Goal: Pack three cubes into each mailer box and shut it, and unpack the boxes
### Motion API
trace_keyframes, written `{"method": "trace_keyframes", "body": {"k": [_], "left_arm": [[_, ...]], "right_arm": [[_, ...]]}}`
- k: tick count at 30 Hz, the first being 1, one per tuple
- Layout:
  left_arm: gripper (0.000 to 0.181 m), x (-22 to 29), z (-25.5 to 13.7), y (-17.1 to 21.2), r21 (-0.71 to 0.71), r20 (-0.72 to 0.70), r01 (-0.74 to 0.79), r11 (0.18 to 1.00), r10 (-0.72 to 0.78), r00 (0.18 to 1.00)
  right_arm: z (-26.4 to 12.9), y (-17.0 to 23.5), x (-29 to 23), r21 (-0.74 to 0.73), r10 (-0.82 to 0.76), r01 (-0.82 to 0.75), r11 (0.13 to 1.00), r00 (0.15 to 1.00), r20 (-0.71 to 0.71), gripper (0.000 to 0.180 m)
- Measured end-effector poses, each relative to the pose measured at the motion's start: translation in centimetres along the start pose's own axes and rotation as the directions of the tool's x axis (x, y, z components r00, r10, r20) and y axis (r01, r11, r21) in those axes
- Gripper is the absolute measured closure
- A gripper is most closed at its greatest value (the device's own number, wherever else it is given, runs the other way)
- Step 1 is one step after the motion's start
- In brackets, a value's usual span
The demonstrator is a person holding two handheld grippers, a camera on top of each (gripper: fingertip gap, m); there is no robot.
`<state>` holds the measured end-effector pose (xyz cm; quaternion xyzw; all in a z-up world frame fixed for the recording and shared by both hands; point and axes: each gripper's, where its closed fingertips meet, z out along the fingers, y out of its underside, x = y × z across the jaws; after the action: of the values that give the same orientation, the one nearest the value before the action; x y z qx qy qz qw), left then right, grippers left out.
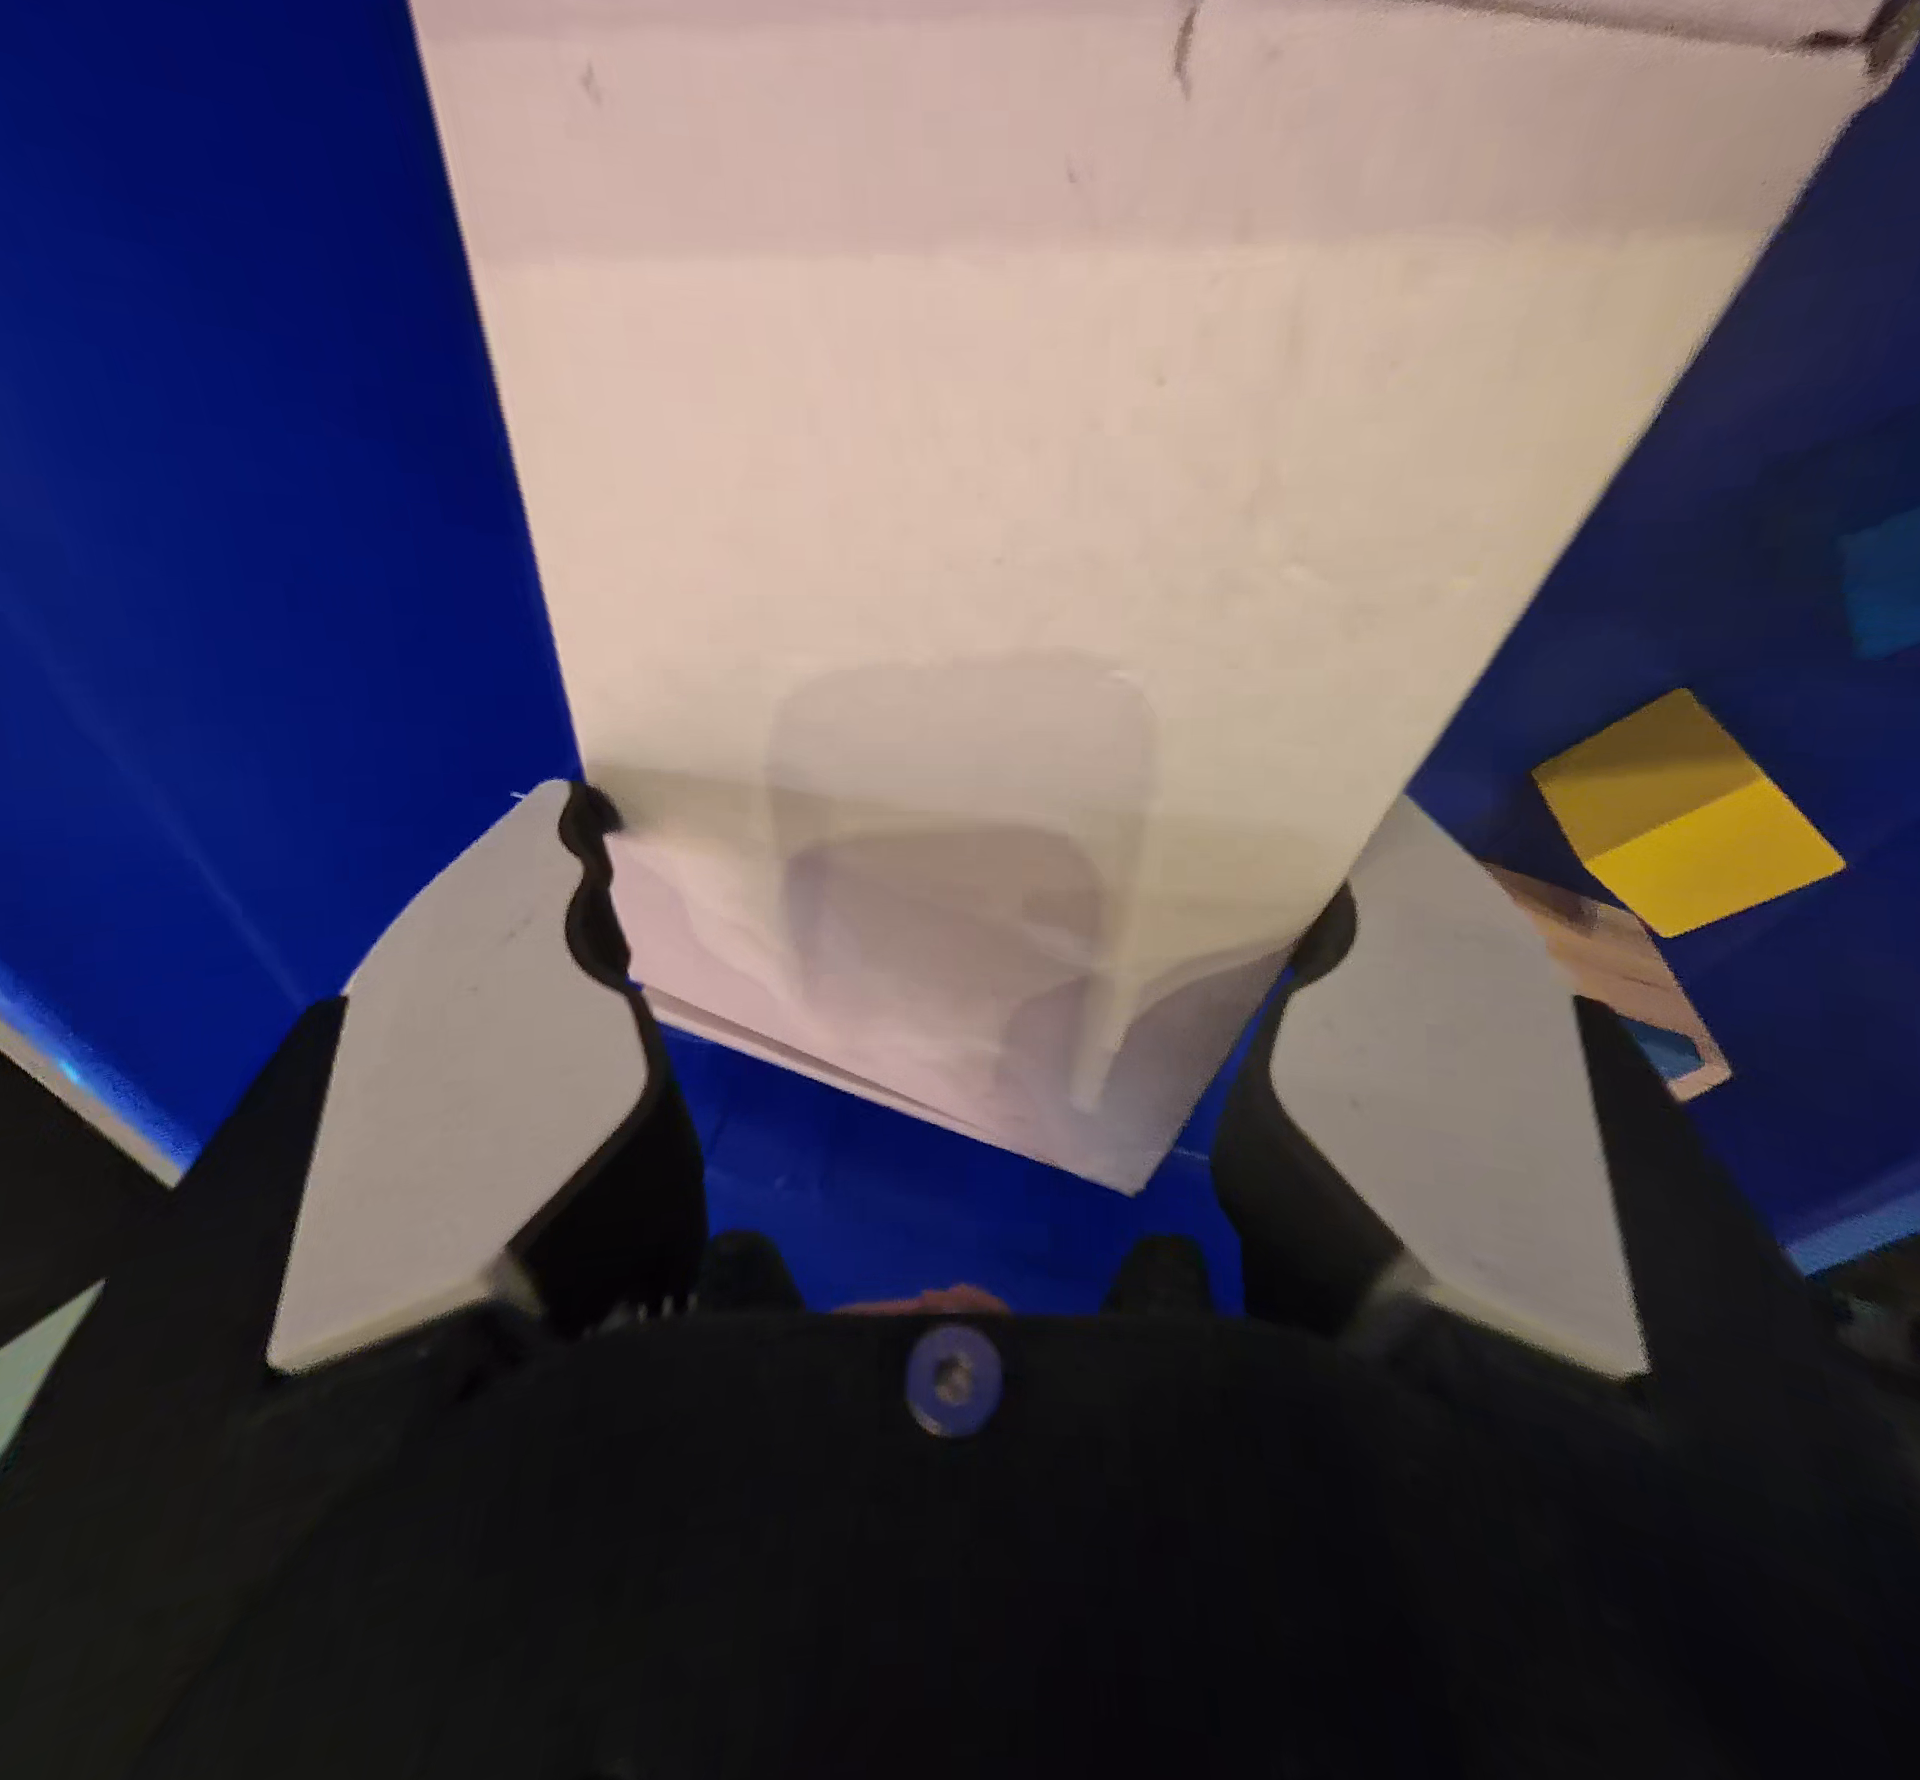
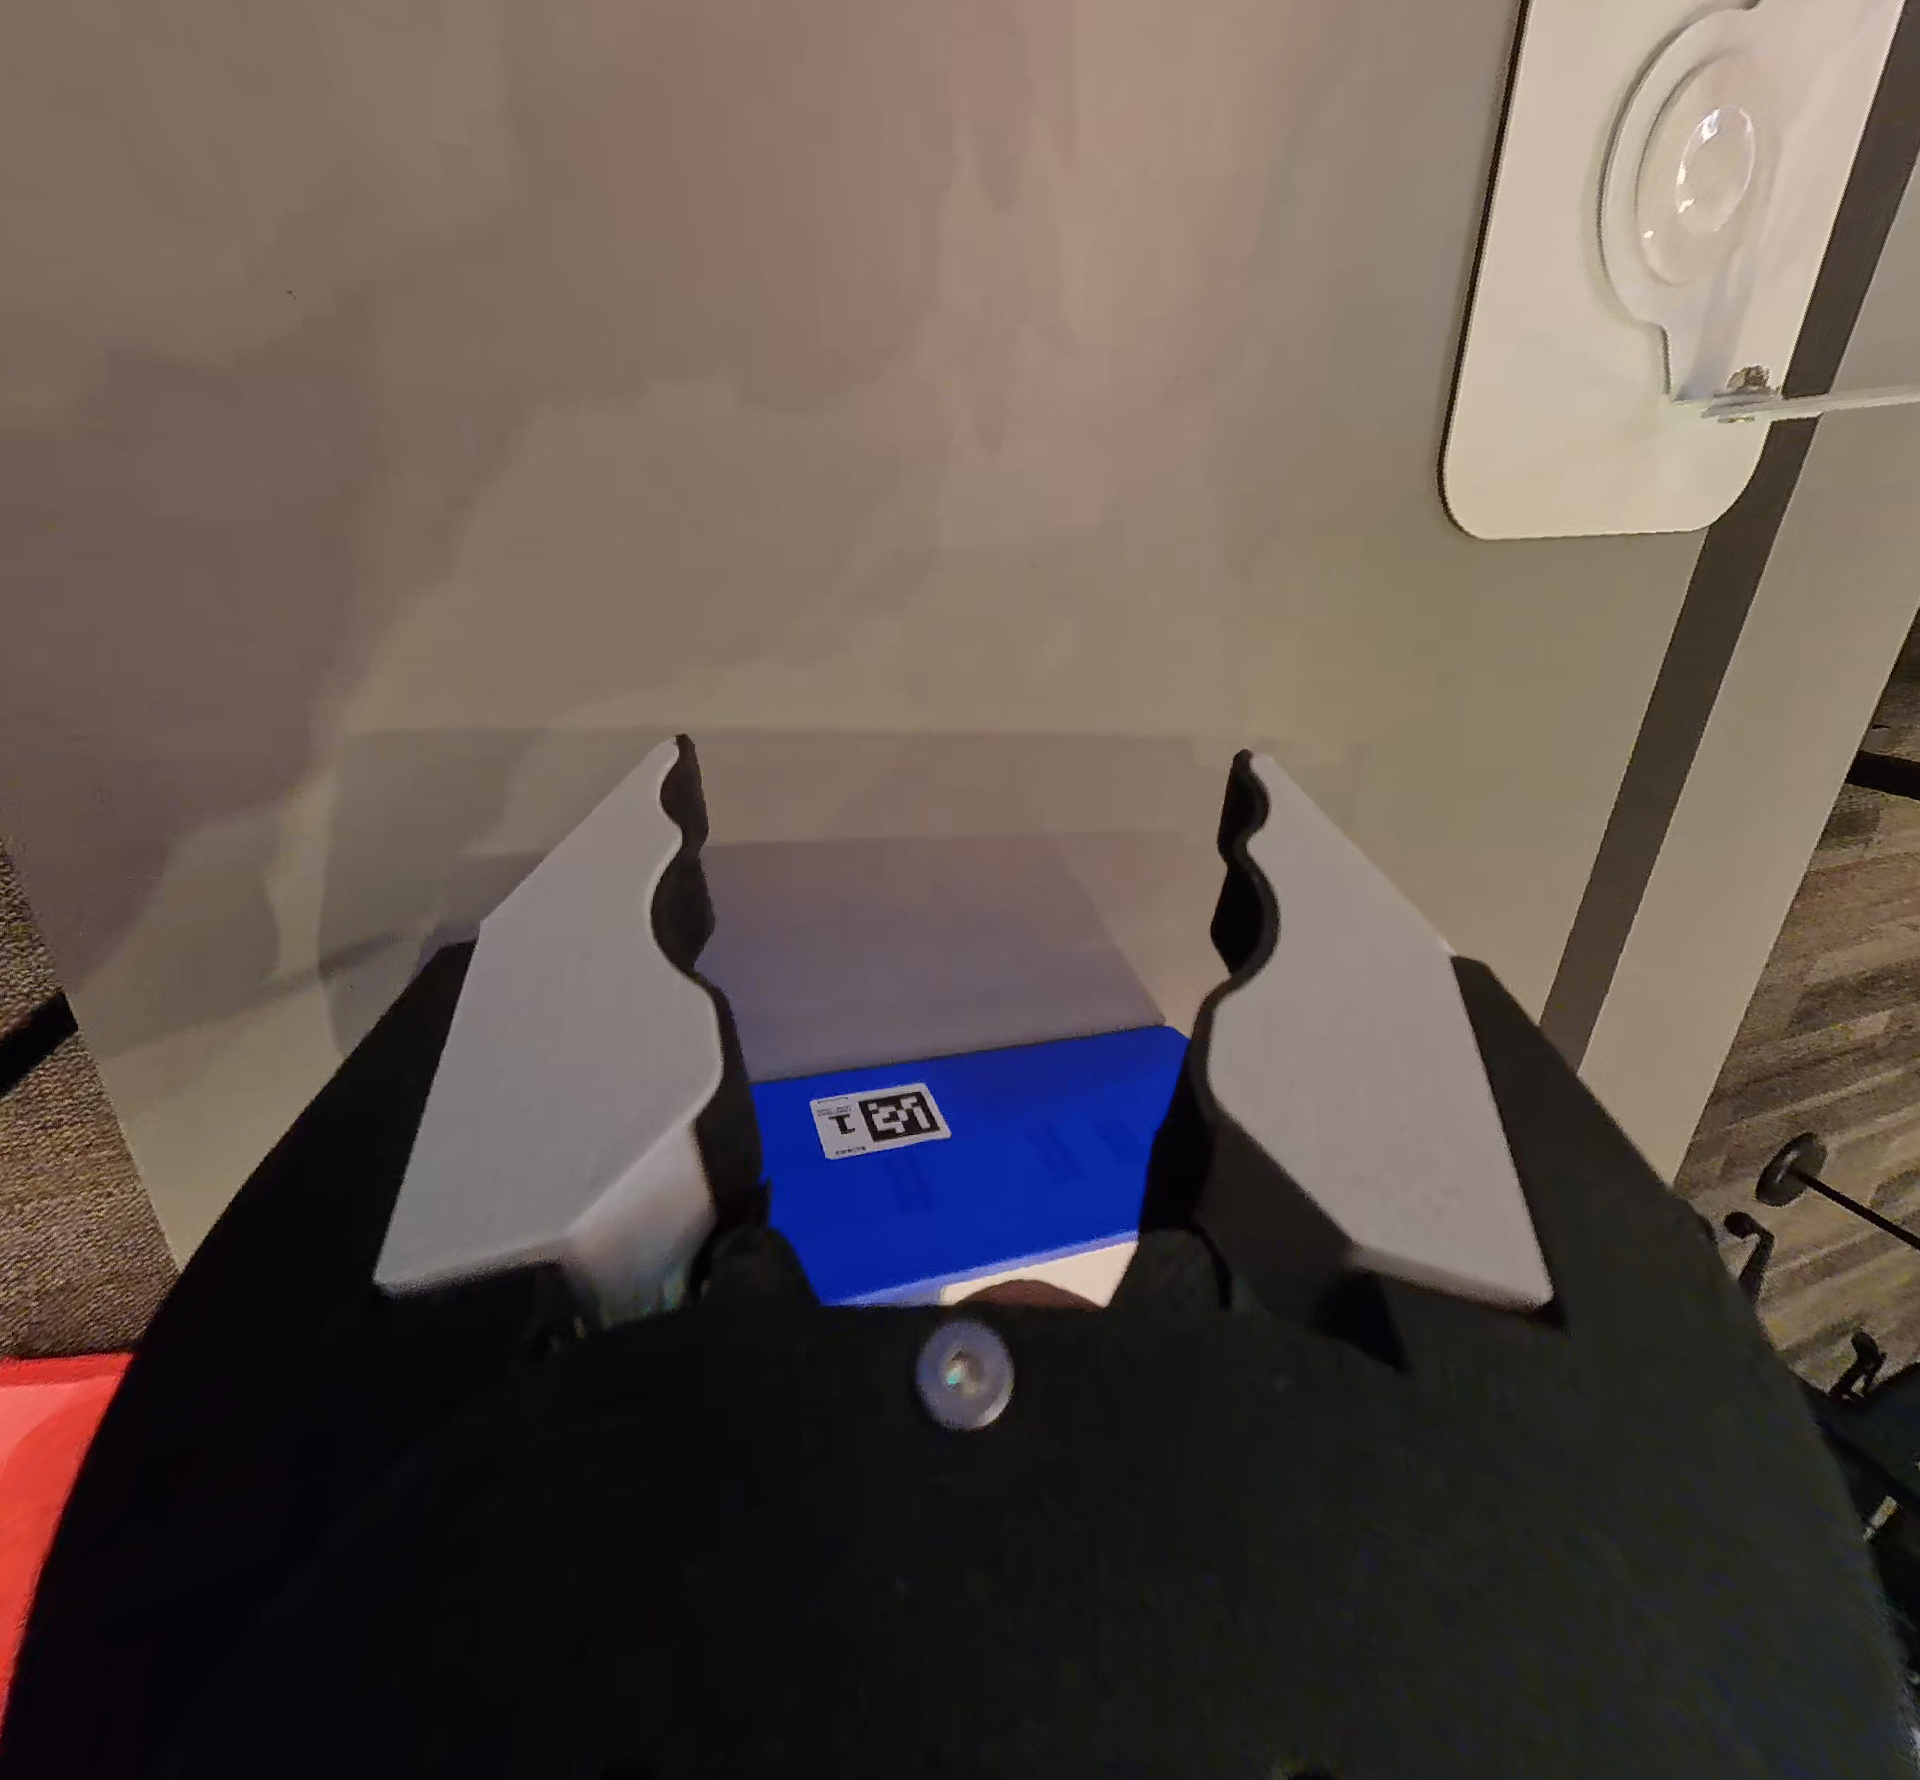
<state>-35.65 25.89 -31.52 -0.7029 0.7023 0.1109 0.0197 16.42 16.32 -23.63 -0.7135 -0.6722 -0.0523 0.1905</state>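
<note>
While the left gripper (image 1: 961, 899) is clamping the mailer box (image 1: 1039, 431) squarely, avoiding crushing, the right gripper (image 2: 961, 857) at six o'clock is idling, fingers apart.

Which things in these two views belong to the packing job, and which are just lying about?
Job:
- white mailer box, between the left gripper fingers
- yellow cube
- blue cube
- wooden cube
- right gripper, holding nothing

Lying about:
- coded sticker on the blue mat
- white wall bracket
- red thing
</note>
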Motion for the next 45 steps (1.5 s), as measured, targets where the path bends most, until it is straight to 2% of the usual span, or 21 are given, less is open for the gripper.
{"method": "trace_keyframes", "body": {"k": [14,19,24,29,33,39,43,45], "left_arm": [[0.056,-0.4,-4.3,1.1,0.118,-0.031,0.186,0.976,-0.183,0.983],[0.056,-1.3,-7.3,0.3,0.153,-0.032,0.213,0.965,-0.211,0.977],[0.056,-2.4,-12.0,-1.8,0.185,-0.004,0.193,0.964,-0.196,0.981],[0.056,-3.0,-16.7,-7.2,0.225,0.023,0.134,0.965,-0.143,0.990],[0.056,-2.3,-17.5,-14.2,0.229,-0.005,0.066,0.971,-0.067,0.998],[0.056,0.5,-14.3,-26.0,0.265,-0.144,0.024,0.964,0.015,0.989],[0.057,2.7,-11.0,-31.3,0.247,-0.267,0.020,0.969,0.048,0.963],[0.057,3.3,-9.7,-33.0,0.236,-0.312,0.040,0.971,0.036,0.949]], "right_arm": [[-1.4,-6.0,0.3,0.125,-0.051,0.065,0.990,0.992,-0.118,0.080],[-2.4,-8.7,0.5,0.192,-0.062,0.100,0.976,0.979,-0.195,0.077],[-3.5,-11.6,1.0,0.221,-0.089,0.167,0.961,0.941,-0.325,0.073],[-5.0,-14.5,1.0,0.256,-0.096,0.222,0.941,0.898,-0.430,0.071],[-5.3,-15.8,0.8,0.228,-0.120,0.269,0.936,0.851,-0.511,0.070],[-2.7,-15.3,0.3,0.126,-0.167,0.293,0.948,0.793,-0.586,0.075],[0.5,-13.7,0.0,0.020,-0.229,0.302,0.953,0.762,-0.606,0.080],[2.2,-12.6,0.2,-0.038,-0.254,0.292,0.956,0.752,-0.609,0.090]]}}
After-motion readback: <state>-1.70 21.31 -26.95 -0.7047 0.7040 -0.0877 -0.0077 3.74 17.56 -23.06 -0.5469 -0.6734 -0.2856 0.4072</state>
